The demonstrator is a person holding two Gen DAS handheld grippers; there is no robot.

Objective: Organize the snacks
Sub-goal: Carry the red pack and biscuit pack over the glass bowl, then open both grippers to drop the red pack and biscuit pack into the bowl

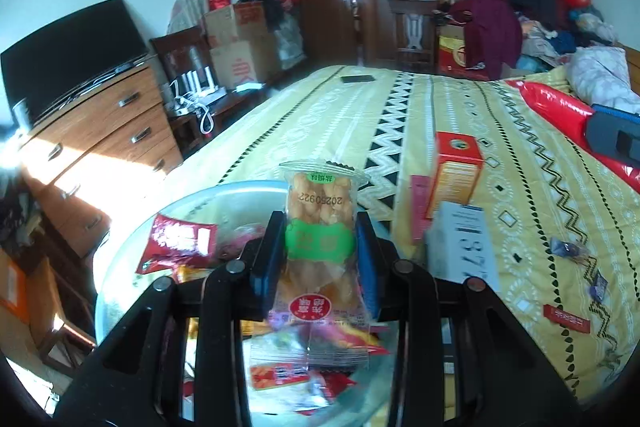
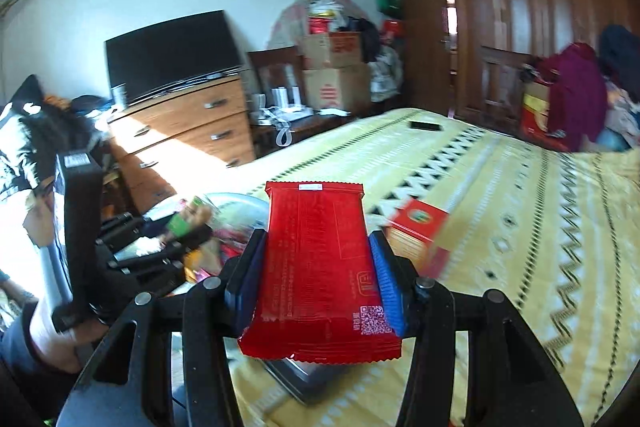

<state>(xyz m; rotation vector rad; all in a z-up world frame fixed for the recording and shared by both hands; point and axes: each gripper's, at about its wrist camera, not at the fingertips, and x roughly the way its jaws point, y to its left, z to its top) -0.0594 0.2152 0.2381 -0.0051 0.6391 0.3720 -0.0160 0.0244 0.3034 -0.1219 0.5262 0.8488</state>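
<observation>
- Yellow patterned bedspread (image 1: 460, 115): wrapped sweets, red carton (image 1: 456, 171) unsorted.
- Clear plastic bowl (image 1: 120, 267): partly filled.
- Left gripper (image 1: 322, 247): clamping clear twisted-cracker packet (image 1: 320, 223).
- Right gripper (image 2: 318, 279): pinching red foil packet (image 2: 320, 267).

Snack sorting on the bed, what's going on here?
A person holds a gripper in each hand over a yellow patterned bed. The left gripper is shut on a clear packet of fried twists above a bowl full of snacks. The right gripper is shut on a red packet. An orange box and loose sweets lie on the bed.
</observation>
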